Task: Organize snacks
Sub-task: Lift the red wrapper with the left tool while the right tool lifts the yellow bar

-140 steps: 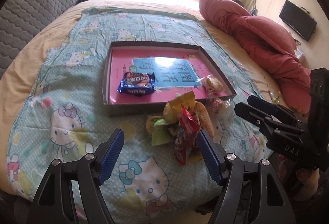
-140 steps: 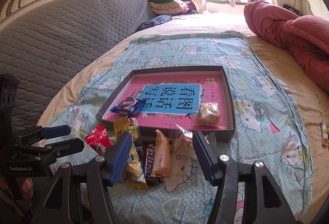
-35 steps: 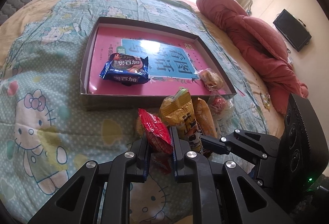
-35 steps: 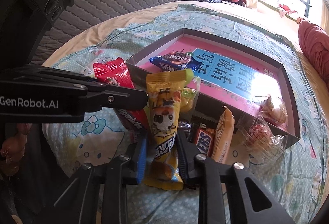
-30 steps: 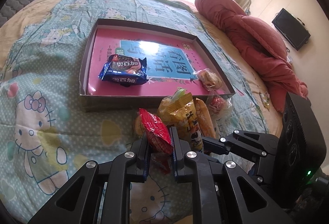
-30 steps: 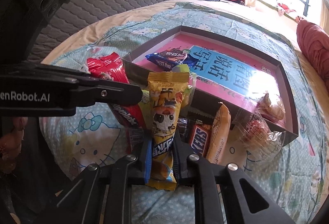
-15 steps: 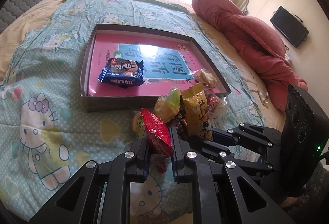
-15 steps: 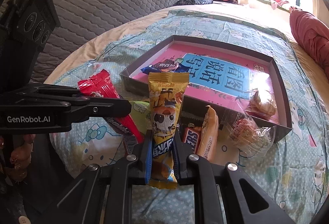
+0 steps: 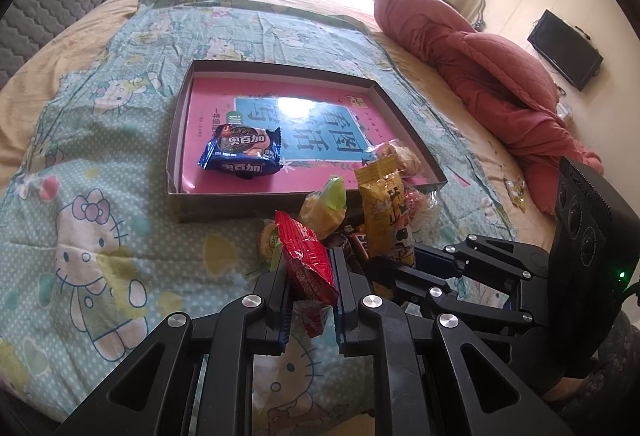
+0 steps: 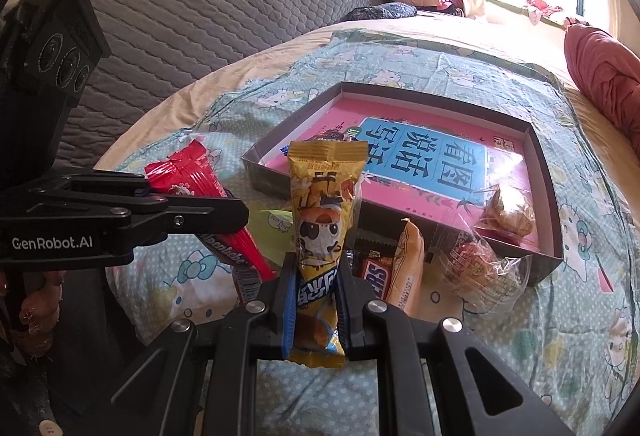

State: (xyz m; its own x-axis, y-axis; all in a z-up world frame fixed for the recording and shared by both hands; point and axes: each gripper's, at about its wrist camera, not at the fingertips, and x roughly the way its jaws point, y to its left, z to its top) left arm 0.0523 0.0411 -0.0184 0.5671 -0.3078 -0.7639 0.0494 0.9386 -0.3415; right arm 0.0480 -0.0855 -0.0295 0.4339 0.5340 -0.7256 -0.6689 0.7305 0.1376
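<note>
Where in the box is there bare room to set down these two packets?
The shallow box is bare across its far half and middle, between the blue biscuit pack and the wrapped pastry. It is crowded outside its near wall, around the Snickers bar.

Red quilt [image 9: 492,64], wall television [image 9: 565,54]

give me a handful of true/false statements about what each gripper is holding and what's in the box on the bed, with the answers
1. The left gripper is shut on a red snack packet. True.
2. The right gripper is open and holds nothing. False: it is shut on a yellow snack packet.
3. A blue biscuit packet lies inside the box. True.
4. The Snickers bar is in the box. False: it lies on the bedspread, outside the box's near wall.
5. The box sits on a bare wooden table. False: it sits on the cartoon-cat bedspread.
</note>
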